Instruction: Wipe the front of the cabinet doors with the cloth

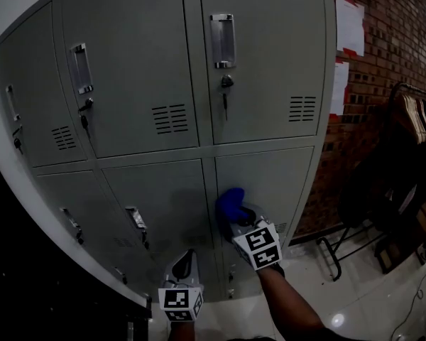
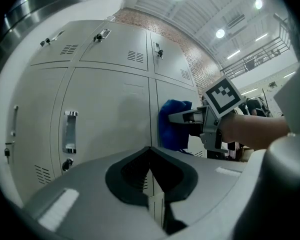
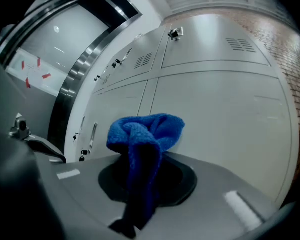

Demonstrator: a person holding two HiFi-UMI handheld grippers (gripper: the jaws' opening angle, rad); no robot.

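Wiping step in hand: right claw (image 1: 236,220) clamped on blue cloth (image 1: 230,203), held against lower-right cabinet door (image 1: 277,180) near its left edge; left claw (image 1: 186,263) closed on nothing, idle by lower doors. Next prob. calls for sweeping cloth across door w/ steady contact; upper doors (image 1: 263,55) likely still to do.

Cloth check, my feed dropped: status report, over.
Right gripper shut on blue cloth. Cloth against lower right cabinet door, near centre seam. Left gripper shut, empty, held low. Nothing blocking the door.
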